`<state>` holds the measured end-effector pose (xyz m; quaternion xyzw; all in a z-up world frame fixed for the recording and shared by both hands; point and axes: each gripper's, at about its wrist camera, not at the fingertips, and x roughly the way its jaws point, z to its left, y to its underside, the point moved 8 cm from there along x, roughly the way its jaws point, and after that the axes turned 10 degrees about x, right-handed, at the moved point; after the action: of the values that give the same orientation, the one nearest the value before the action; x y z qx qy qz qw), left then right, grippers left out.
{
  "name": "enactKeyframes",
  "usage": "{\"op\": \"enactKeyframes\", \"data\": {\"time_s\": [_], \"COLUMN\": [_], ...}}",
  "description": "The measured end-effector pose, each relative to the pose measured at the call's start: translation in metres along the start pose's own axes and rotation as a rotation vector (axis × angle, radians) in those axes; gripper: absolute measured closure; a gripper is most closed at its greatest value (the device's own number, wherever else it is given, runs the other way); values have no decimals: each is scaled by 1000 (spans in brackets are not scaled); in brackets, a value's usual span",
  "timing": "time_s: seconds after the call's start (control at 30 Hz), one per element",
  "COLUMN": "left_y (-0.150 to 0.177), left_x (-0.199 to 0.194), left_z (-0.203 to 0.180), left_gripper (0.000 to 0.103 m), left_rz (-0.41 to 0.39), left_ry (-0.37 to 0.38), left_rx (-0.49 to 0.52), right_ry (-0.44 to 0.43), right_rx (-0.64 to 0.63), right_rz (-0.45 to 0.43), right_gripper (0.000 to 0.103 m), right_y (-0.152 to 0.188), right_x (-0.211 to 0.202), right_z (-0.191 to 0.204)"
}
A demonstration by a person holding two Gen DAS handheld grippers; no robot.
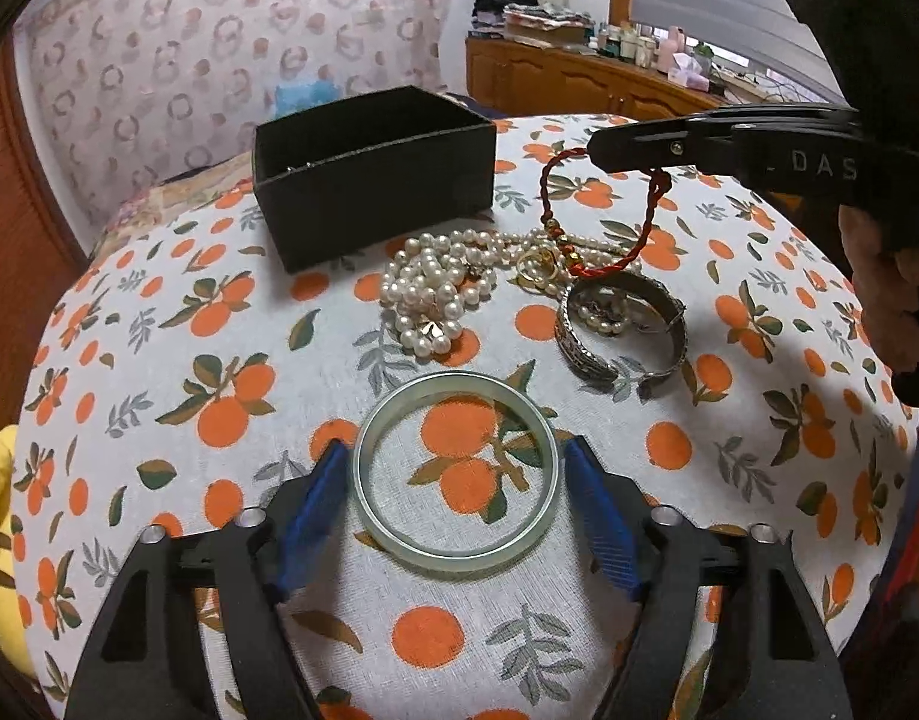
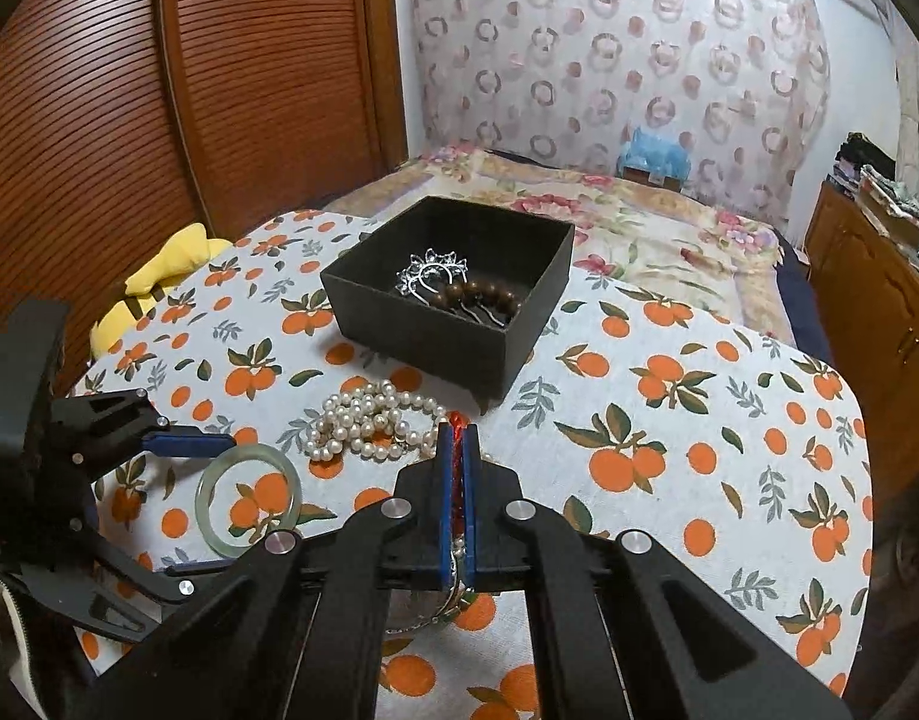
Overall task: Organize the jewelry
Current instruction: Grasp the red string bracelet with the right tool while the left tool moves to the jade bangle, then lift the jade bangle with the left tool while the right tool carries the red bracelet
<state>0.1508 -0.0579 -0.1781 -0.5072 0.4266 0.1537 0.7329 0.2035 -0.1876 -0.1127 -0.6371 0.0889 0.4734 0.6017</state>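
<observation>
Right gripper [image 2: 457, 441] pinches a red cord bracelet [image 1: 603, 210], lifted at two o'clock from the pearls [image 1: 426, 291]. Left gripper [image 1: 456, 468], fingers spread, straddles a jade bangle [image 1: 456, 471] on the tablecloth [image 1: 159, 360]. Black box [image 1: 369, 180] at twelve.

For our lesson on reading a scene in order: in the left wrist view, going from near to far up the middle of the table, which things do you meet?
Left tongs → pale green bangle → pearl necklace → black box.
</observation>
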Motion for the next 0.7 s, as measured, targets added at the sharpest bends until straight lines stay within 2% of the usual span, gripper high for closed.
{"op": "enactKeyframes", "data": {"time_s": [0.33, 0.7], "left_y": [-25, -62], "left_x": [-20, -33], "left_z": [17, 51], "left_gripper": [34, 34], "left_rz": [-93, -161], "left_ry": [-38, -80], "left_rx": [-31, -39], "right_ry": [5, 5], "right_rx": [-20, 1], "right_rz": [-43, -105], "right_gripper": [100, 100], "right_y": [-24, -79], "right_x": [-5, -1], "right_z": [3, 1]}}
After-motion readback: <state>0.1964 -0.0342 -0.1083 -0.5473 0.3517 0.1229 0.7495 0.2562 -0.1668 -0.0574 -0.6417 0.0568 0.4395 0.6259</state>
